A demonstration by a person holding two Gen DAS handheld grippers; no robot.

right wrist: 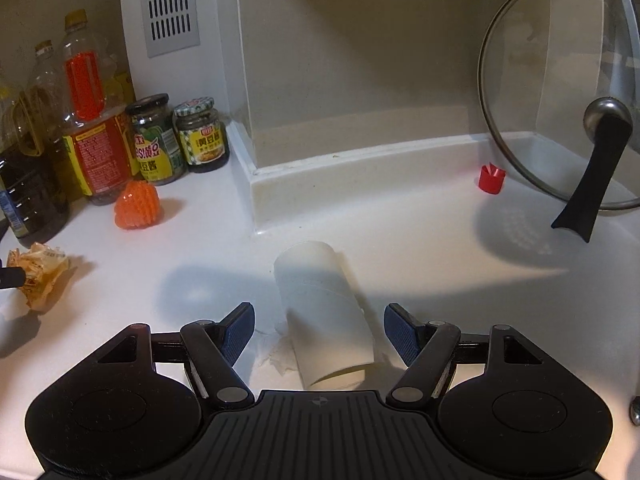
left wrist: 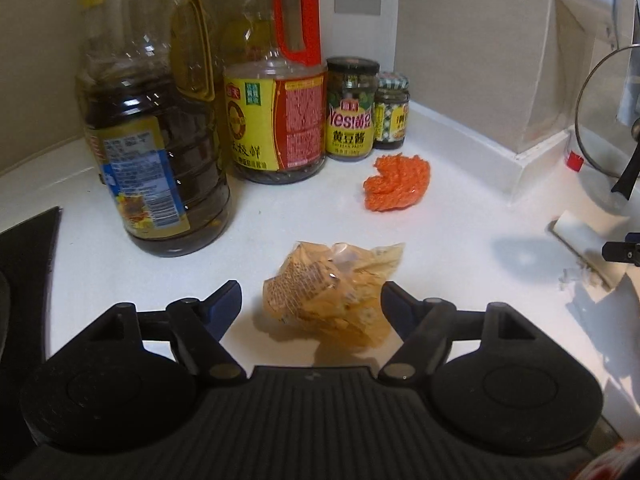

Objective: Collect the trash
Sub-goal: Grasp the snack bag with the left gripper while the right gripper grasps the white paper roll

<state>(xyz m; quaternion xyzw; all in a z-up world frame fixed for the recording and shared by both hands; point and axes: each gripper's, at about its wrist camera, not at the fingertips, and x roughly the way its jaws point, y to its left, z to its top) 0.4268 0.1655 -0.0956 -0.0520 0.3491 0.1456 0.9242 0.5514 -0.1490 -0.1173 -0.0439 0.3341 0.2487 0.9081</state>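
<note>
A crumpled yellowish plastic wrapper [left wrist: 328, 292] lies on the white counter [left wrist: 460, 216] between the fingers of my left gripper [left wrist: 312, 308]. The gripper is open: the left pad stands clear of the wrapper and the right pad is right next to it. In the right wrist view the same wrapper [right wrist: 42, 276] sits at the far left. A white paper roll [right wrist: 326, 312] lies on its side between the fingers of my open right gripper [right wrist: 320, 334], with a gap on both sides. An orange mesh ball [left wrist: 396, 182] rests further back, and a small red cap [right wrist: 491, 179] lies near the wall.
Oil and sauce bottles [left wrist: 160, 140] and two sauce jars [left wrist: 352, 108] stand at the back left. A glass pot lid [right wrist: 560, 100] leans on the wall at the right. A black stove edge [left wrist: 24, 248] borders the counter on the left. Torn tissue [right wrist: 276, 360] lies beside the roll.
</note>
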